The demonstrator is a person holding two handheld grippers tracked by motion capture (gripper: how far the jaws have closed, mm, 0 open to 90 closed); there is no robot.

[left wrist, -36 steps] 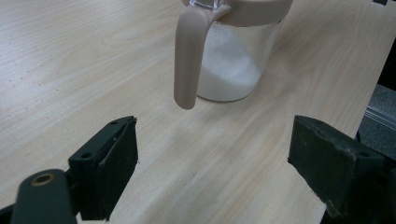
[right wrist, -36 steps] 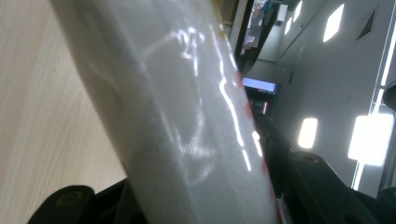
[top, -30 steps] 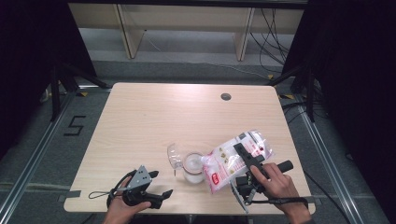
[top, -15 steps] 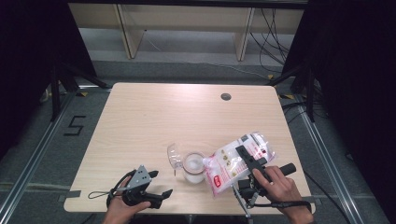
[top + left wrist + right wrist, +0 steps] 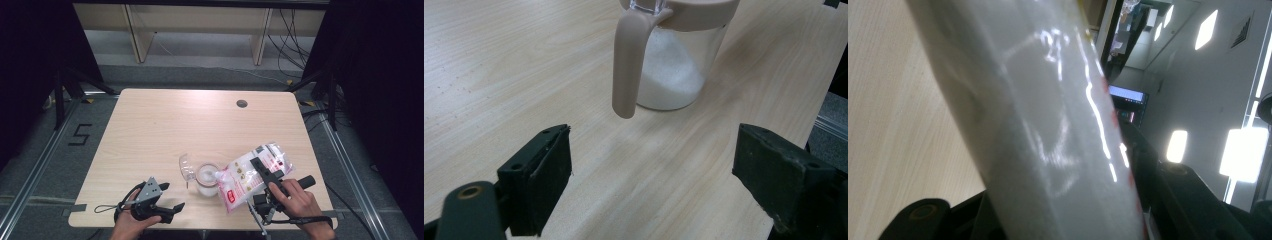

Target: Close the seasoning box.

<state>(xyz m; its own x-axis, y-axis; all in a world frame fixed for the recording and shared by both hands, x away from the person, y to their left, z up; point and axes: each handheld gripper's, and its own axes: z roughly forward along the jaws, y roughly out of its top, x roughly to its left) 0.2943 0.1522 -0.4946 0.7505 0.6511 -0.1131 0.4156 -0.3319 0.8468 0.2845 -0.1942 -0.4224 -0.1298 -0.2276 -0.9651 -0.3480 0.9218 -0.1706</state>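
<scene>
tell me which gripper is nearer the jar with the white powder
Right. The right gripper holds the bag tipped at the jar; the left gripper sits open, apart at the table's near edge.

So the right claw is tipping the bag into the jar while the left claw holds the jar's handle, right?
Not quite. The left claw is open and short of the jar, touching nothing; the left gripper view shows it. The right claw does tip the bag into it.

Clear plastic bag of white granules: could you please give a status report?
Right gripper shut on clear plastic bag of white granules, tipped over glass jar with beige lid. Left gripper open, idle. Nothing in the way.
</scene>
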